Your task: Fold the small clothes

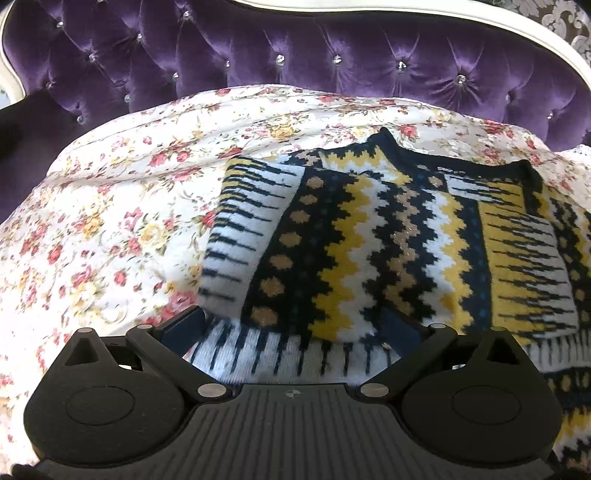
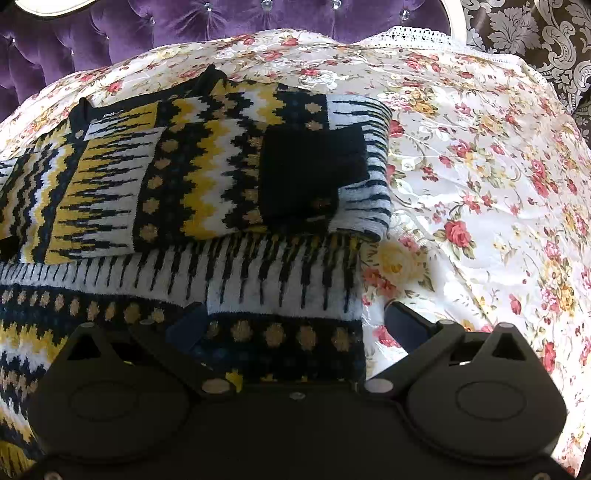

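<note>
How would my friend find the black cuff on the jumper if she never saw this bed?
Start at the purple padded headboard and come down onto the flowery bedspread, where a zigzag jumper lies with its sleeves folded in. The cuff sits on the jumper's right side. It is the only plain black patch; everything around it has stripes, dots or zigzags.

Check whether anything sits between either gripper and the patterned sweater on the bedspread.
Nothing visible does. The left gripper is open right over the sweater with knit between its fingers. The right gripper is open at the sweater's side edge, straddling knit and floral bedspread.
</note>
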